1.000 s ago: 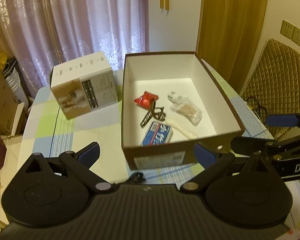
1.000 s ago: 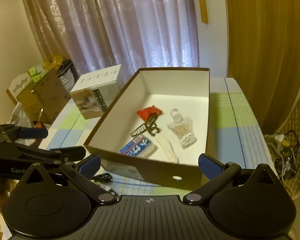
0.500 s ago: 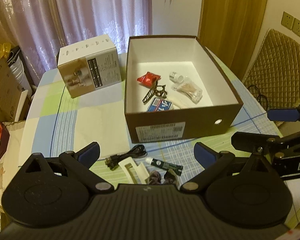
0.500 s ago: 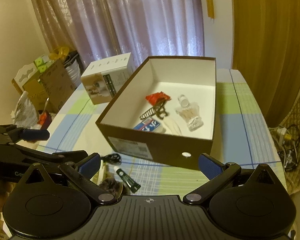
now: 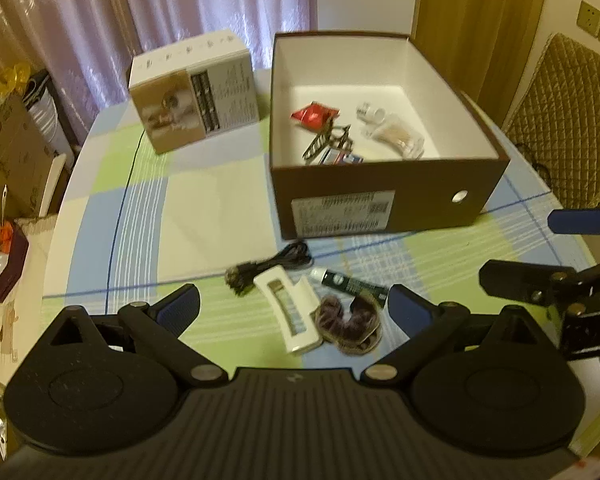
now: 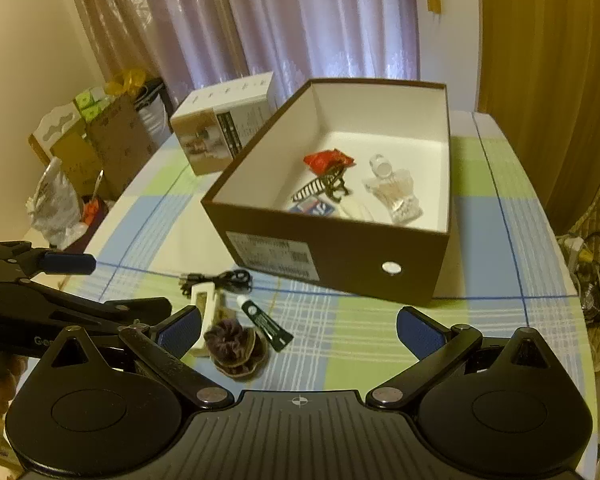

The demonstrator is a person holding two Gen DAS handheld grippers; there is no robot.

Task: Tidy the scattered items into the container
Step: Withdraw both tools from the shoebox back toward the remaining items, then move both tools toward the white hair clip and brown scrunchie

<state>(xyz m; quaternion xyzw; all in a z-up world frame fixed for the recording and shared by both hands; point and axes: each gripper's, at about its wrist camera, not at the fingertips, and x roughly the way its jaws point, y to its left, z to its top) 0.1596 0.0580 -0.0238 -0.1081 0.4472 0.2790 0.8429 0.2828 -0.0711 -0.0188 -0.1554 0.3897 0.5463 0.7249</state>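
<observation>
Left wrist: scrunchie (image 5: 350, 326) partly hidden.

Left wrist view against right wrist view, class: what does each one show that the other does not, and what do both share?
Only the left wrist view shows the quilted chair and wall sockets. Only the right wrist view shows the clear plastic bag and cables on the floor. Both share the brown box, black cable, white clip, dark tube and purple scrunchie.
</observation>
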